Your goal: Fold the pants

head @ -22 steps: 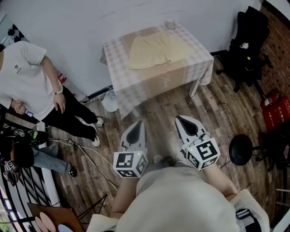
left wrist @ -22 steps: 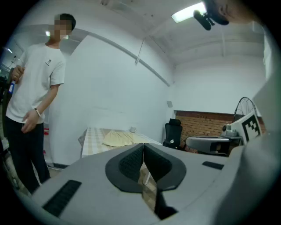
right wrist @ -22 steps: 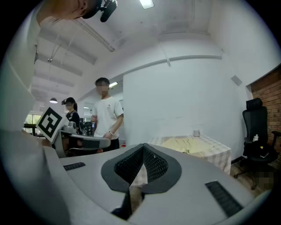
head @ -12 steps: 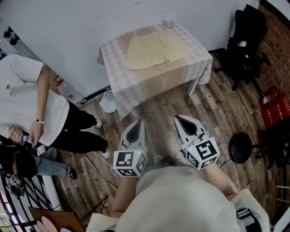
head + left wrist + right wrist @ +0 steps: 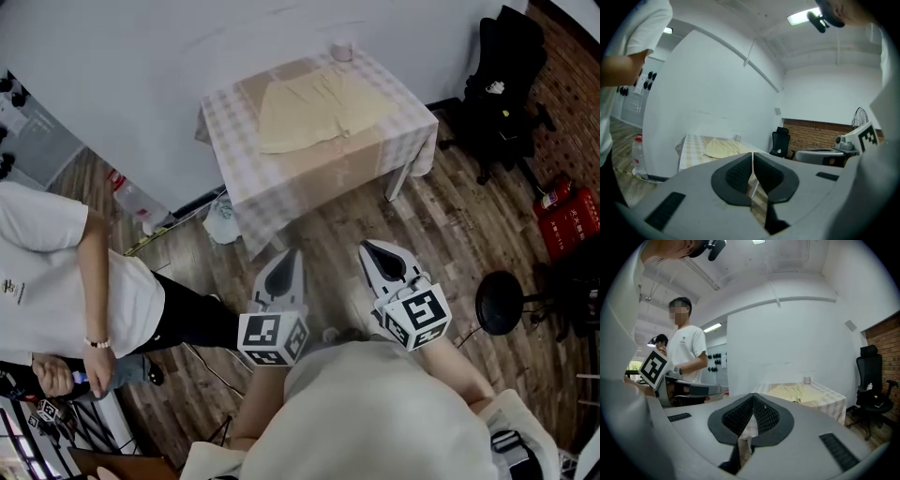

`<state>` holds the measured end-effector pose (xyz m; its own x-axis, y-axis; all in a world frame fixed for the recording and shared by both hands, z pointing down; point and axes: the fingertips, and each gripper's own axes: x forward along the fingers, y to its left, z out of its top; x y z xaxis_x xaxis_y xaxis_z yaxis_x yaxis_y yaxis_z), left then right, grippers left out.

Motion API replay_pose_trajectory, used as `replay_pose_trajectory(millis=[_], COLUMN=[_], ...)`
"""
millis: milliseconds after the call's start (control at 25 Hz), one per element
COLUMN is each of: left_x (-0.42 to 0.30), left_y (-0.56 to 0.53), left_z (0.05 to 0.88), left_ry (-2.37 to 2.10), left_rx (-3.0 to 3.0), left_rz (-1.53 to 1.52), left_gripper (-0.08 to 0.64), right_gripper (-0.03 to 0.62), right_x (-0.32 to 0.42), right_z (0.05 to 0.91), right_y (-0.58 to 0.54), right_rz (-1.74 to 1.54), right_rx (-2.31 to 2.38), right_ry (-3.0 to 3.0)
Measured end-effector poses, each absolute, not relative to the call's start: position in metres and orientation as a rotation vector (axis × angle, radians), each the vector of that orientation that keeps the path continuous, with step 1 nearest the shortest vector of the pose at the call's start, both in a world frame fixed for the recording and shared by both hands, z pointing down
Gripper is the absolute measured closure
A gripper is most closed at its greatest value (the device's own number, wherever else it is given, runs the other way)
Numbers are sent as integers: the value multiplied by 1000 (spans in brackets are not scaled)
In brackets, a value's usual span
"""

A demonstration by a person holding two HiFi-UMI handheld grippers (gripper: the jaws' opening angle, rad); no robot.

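Pants [image 5: 314, 111] lie spread on the checked surface [image 5: 281, 192] at 12 o'clock, well apart from both grippers. Left gripper [image 5: 289, 259] at 6 o'clock and right gripper [image 5: 373, 251] at 5 o'clock, jaws pressed together, empty. Bystander [image 5: 56, 281] at 9 o'clock.

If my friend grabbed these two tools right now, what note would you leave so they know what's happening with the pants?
Left tool: shut, nothing in it.
Right tool: shut, nothing in it.
Both are held over the wood floor, short of the table and pointing towards it.
Pants: beige, lying spread out on the checked table, with a small cup at its far edge.
Done: nothing yet; the pants look unfolded.
Left: step up to the table, take hold of the pants and fold them.
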<state>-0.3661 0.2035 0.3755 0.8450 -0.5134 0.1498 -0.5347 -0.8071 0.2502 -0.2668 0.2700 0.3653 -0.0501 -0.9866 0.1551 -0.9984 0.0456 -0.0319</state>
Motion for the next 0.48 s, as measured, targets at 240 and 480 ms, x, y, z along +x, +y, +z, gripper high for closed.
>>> replay_pose_trajectory(millis=[240, 480], left_x=[-353, -341], left_y=[185, 172], left_z=[390, 405], left_ry=[-679, -630], left_rx=[2768, 2751], left_rz=[141, 156], left_gripper=[554, 535], right_gripper=[589, 572], right_x=[-255, -242], right_z=[380, 394], right_y=[257, 255], right_rz=[252, 310], right_rx=[2196, 2224], right_ry=[-2099, -2034])
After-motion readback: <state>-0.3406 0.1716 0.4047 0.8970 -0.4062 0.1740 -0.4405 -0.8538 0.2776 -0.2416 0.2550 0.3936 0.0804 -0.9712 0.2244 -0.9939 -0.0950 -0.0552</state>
